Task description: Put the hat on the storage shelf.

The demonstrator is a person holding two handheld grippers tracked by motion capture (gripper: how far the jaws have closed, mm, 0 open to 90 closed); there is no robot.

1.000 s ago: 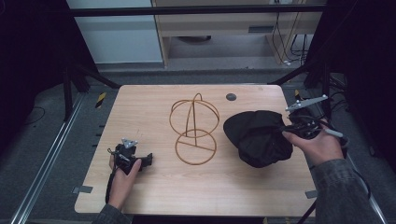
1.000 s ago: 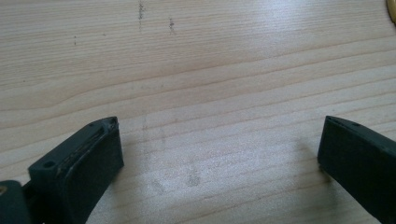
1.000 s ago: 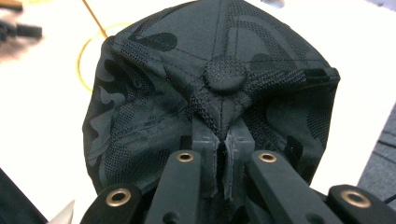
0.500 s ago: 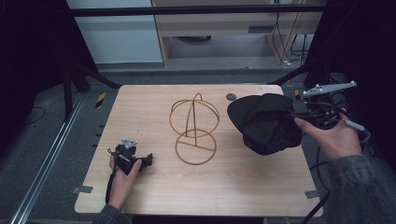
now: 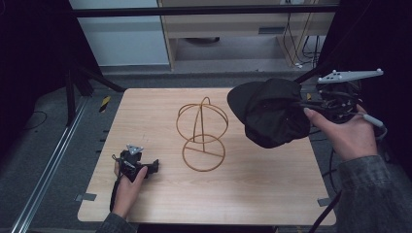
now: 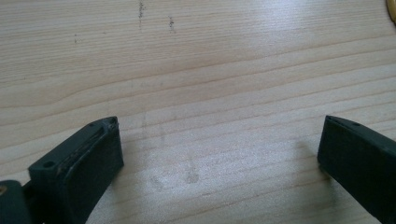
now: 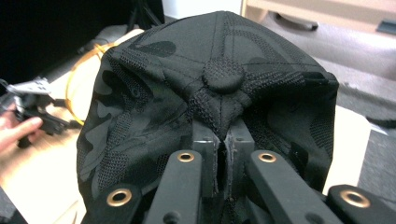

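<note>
R gripper (image 7: 218,140) pinches black camo fabric cap (image 5: 272,112) aloft beside gold wire stand (image 5: 201,133); L gripper (image 6: 219,154) gapes (resting on light wood table (image 5: 252,194)).

Overhead view; two close gripper views

High view is dim and a bit soft, my table (image 5: 272,194) the one lit patch with black surrounds both sides, light from above, faint shadows. Left gripper view is bright and even, wood grain sharp, my jaws close up slightly blurred with soft shadows under them. Right gripper view: cap (image 7: 215,107) mesh sharp mid-frame but dark and low contrast, background soft, left side near black.
</note>
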